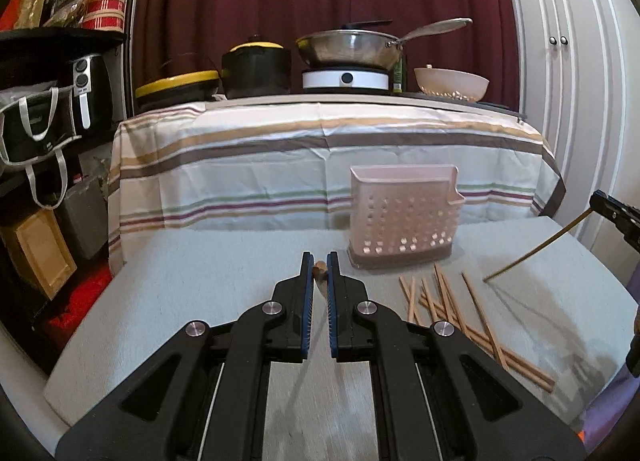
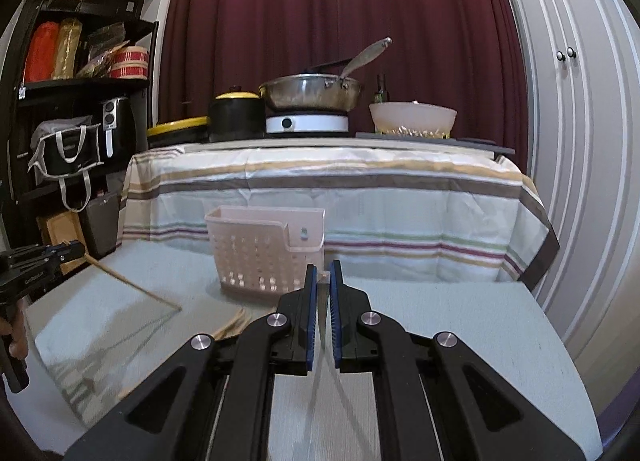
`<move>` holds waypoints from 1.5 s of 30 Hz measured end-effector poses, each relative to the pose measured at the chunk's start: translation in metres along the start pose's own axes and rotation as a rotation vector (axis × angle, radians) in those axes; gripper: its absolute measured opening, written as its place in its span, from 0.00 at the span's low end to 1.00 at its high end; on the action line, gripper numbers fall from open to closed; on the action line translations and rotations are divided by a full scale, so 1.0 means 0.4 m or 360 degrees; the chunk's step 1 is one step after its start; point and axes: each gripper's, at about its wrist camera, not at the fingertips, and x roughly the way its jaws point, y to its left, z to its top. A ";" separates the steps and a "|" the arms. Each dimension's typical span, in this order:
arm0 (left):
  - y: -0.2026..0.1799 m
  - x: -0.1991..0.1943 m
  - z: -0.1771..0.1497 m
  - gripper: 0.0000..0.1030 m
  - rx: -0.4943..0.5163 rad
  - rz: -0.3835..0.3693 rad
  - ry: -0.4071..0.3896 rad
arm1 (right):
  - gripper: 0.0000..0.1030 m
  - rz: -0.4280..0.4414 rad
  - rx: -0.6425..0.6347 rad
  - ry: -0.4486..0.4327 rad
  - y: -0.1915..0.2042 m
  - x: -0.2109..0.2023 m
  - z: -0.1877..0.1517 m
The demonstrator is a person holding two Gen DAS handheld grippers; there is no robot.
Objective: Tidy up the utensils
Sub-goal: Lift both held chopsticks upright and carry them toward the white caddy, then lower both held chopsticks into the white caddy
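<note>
A pink perforated utensil basket (image 1: 403, 217) stands upright on the grey table; it also shows in the right wrist view (image 2: 264, 249). Several wooden chopsticks (image 1: 456, 313) lie in a loose pile in front of it. My left gripper (image 1: 320, 261) is shut on one chopstick (image 1: 319, 271), whose end shows between the pads; from the right wrist view that chopstick (image 2: 132, 285) slants down toward the table. My right gripper (image 2: 324, 271) is shut on another chopstick (image 2: 323, 281); from the left wrist view it (image 1: 536, 249) hangs slanting above the table.
Behind the grey table (image 1: 180, 301) is a counter with a striped cloth (image 1: 280, 165), holding a black pot (image 1: 256, 69), a pan on a hotplate (image 1: 348, 49) and a bowl (image 1: 451, 84). A black shelf (image 1: 48, 101) stands left, white cabinet doors (image 1: 568, 61) right.
</note>
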 end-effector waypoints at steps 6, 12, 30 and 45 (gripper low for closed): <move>0.009 0.044 0.060 0.06 0.0016 0.0003 -0.0021 | 0.07 -0.0002 0.0004 -0.0047 -0.014 0.059 0.049; 0.012 0.083 0.100 0.06 0.0028 -0.0007 -0.0051 | 0.07 -0.0029 0.0006 -0.0057 -0.025 0.109 0.076; -0.008 0.096 0.246 0.06 0.0037 -0.0124 -0.0177 | 0.07 0.0092 0.0038 -0.0143 -0.019 0.141 0.186; -0.064 0.095 0.486 0.06 0.0040 -0.0270 -0.0437 | 0.07 0.0213 0.0048 -0.0443 0.002 0.191 0.381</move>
